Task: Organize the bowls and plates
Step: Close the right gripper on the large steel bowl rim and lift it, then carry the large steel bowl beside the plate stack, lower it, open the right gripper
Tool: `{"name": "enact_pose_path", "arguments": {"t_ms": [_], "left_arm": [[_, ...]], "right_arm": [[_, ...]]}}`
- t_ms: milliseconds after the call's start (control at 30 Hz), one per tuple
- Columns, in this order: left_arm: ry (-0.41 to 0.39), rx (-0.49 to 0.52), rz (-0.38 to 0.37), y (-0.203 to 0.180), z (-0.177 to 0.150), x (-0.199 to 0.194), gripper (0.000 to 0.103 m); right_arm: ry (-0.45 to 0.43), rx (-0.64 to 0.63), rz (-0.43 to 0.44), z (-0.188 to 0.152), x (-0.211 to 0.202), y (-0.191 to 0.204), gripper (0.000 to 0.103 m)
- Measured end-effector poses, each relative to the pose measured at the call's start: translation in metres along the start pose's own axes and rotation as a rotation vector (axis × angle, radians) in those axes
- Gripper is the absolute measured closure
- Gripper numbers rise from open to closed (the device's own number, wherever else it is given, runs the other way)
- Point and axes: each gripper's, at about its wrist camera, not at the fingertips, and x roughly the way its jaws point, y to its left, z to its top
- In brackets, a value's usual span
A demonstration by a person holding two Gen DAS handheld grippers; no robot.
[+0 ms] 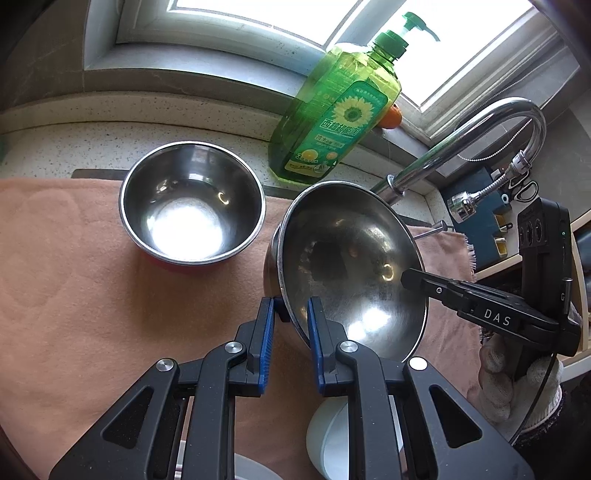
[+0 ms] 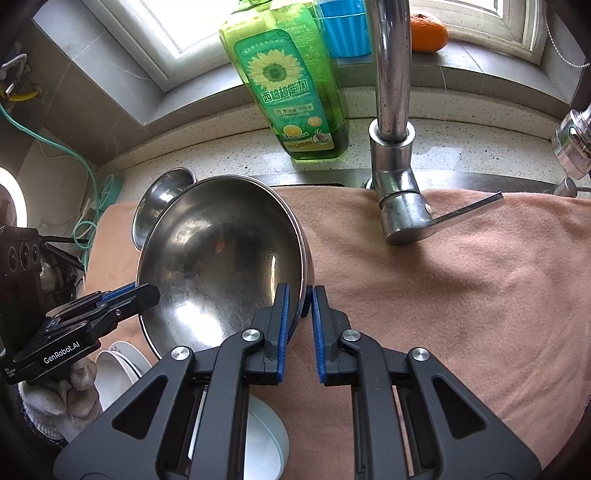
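A large steel bowl (image 1: 351, 266) is held tilted above the pink towel (image 1: 74, 295); it also shows in the right wrist view (image 2: 221, 258). My left gripper (image 1: 291, 314) straddles its near rim, shut on it. My right gripper (image 2: 299, 306) grips the opposite rim; its black finger shows in the left wrist view (image 1: 417, 278). A smaller steel bowl with a red outside (image 1: 192, 206) stands upright on the towel to the left, seen edge-on in the right wrist view (image 2: 159, 199). White bowls (image 1: 328, 439) lie below the grippers, and in the right wrist view (image 2: 266, 443).
A green dish soap bottle (image 1: 332, 118) stands on the speckled counter (image 1: 74, 144) behind the bowls. A chrome faucet (image 2: 395, 147) rises at the right, its lever over the towel (image 2: 461, 295). An orange (image 2: 428, 31) and a blue cup (image 2: 343, 29) sit on the windowsill.
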Motion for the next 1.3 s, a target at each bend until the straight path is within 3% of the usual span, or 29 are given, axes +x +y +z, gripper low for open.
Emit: {"name": "enact_pose_path", "arguments": {"t_ms": [333,700,1300], "left_arm": [[-0.029,0.028,-0.016,0.003,-0.004,-0.031,0.087],[-0.080,0.017,-0.012,0.026,-0.018,-0.080,0.087],[-0.158,-0.123,0.094,0.116,-0.062,-0.153,0.087]], "right_arm": [[-0.034,-0.005,0.000,-0.009,-0.026,0.023,0.091],[-0.053,-0.059,0.018,-0.022,-0.043,0.078,0.091],[0.008,-0.208,0.107,-0.044,-0.001,0.202,0.090]]}}
